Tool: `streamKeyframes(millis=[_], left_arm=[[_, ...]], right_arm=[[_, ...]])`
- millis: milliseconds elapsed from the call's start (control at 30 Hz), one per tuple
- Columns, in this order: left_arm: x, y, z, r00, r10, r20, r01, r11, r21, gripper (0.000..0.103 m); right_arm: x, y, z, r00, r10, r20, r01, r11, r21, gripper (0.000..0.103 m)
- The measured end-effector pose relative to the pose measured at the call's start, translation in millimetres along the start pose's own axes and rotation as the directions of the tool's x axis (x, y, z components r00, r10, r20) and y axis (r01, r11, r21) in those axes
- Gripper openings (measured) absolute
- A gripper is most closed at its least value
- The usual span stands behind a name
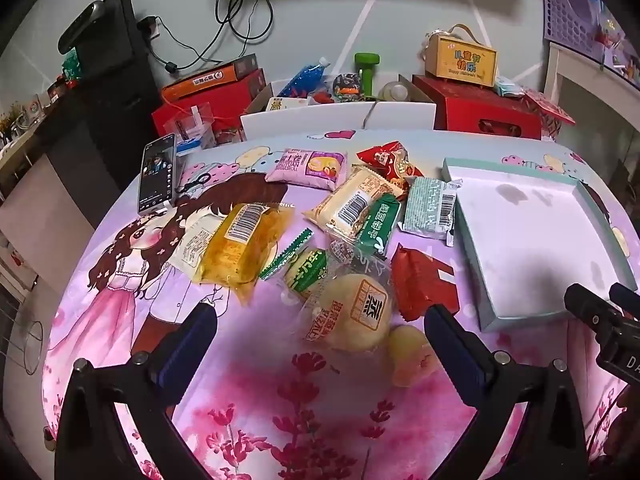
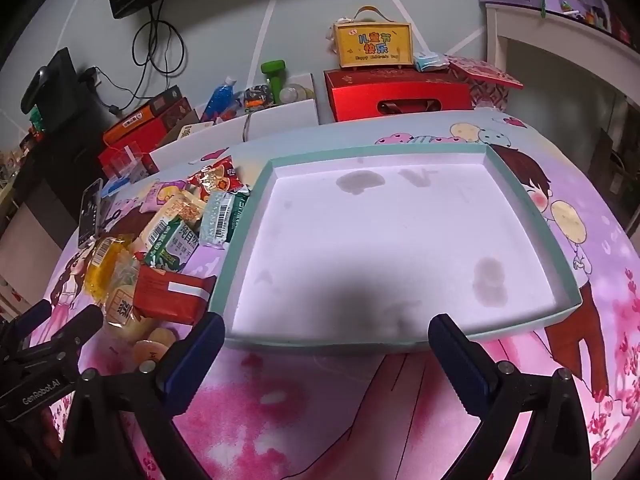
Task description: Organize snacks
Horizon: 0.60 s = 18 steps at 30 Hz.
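We have both tongs spread wide and empty. Left gripper (image 1: 320, 336) hovers low over the printed cloth (image 1: 248, 412), with the round pale bun in clear wrap (image 1: 352, 312) lying between its fingers, not touched. Right gripper (image 2: 326, 342) points down at the near rim of the shallow tray (image 2: 320, 345), nothing between its fingers but that rim and cloth.

Risks, as we judge them: clear wrap on the bun is slick and loose, so a close could catch film only and the bun slides out. A small peach-coloured round snack (image 1: 412, 354) sits just beside the left gripper's right finger and could get nudged or pinched along. The red packet (image 1: 424, 282) lies just behind the bun, easy to drag. Snacks overlap in a heap, so lifting one could shift the others. Right gripper is so near the tray rim that a push could slide the tray.

Farther on: yellow packet (image 1: 240, 252) to the left, green packet (image 1: 380, 226) and pale barcode packet (image 1: 430, 208) mid-heap, pink packet (image 1: 308, 168) at the back. The tray is empty, right of the heap. A phone (image 1: 157, 174) lies at the cloth's far left edge.
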<state>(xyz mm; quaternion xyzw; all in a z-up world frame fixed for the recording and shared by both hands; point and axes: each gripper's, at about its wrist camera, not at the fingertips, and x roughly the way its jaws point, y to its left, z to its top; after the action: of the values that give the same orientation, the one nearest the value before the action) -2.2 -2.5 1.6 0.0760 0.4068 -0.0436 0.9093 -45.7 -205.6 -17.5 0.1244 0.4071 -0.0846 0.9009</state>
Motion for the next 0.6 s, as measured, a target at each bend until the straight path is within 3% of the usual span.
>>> streamKeyframes(millis=[600], left_arm=[[0,0,0,1.0,0.012,-0.01,-0.012,1.0,0.008,0.103]], right_arm=[[-2,-14,3,1.0,0.024,0.004,-0.024,1.0,-0.002,0.103]])
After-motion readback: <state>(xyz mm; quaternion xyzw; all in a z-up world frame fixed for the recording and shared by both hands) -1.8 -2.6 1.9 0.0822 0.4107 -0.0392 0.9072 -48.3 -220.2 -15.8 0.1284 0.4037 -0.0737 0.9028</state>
